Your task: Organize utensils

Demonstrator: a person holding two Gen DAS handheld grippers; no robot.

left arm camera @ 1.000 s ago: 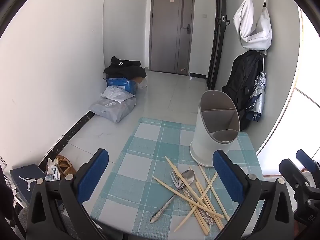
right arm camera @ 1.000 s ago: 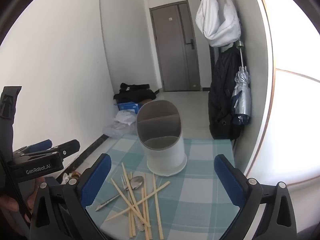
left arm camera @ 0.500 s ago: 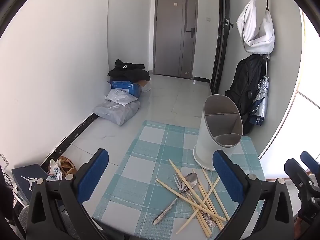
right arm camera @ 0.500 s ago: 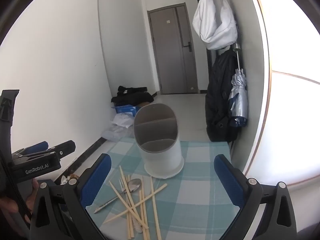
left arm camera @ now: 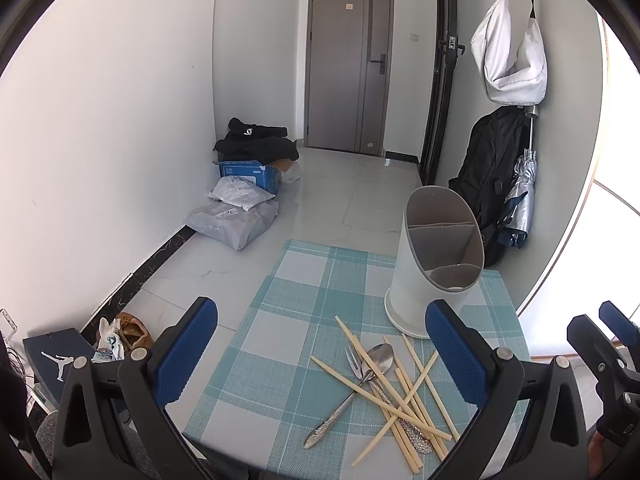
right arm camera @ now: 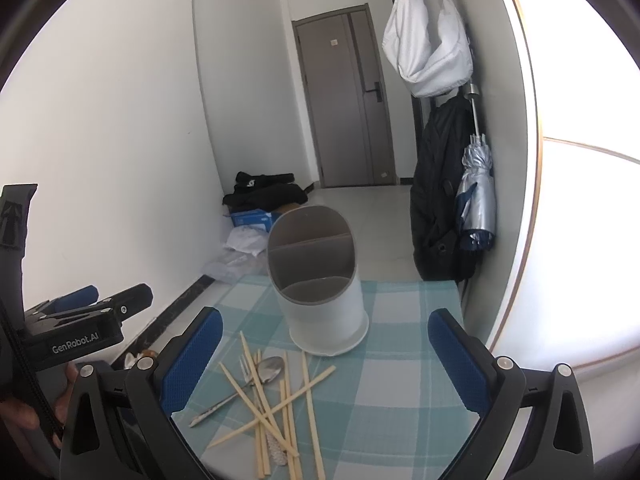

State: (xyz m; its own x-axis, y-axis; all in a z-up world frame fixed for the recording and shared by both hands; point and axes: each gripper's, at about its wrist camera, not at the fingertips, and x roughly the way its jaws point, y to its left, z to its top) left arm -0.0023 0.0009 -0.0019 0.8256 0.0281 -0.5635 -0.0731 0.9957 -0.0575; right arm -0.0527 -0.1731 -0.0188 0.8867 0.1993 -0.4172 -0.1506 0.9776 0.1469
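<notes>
Your left gripper (left arm camera: 320, 354) hangs released, its blue pads wide apart over the checked placemat (left arm camera: 280, 308). Just ahead, the chopsticks (left arm camera: 404, 396), fork (left arm camera: 358, 362) and spoon (left arm camera: 380, 356) lie crossed in one heap on the mat. Behind them, the white utensil holder (left arm camera: 434, 264) stands upright. Your right gripper (right arm camera: 324, 354) is likewise spread open above that heap.

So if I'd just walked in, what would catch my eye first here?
Probably the messy pile of wooden chopsticks crossed over a spoon and fork on the checked teal mat. Just behind it stands a tall white utensil holder, divided inside and apparently empty. Both open grippers, left gripper and right gripper, hover near the pile holding nothing.
</notes>
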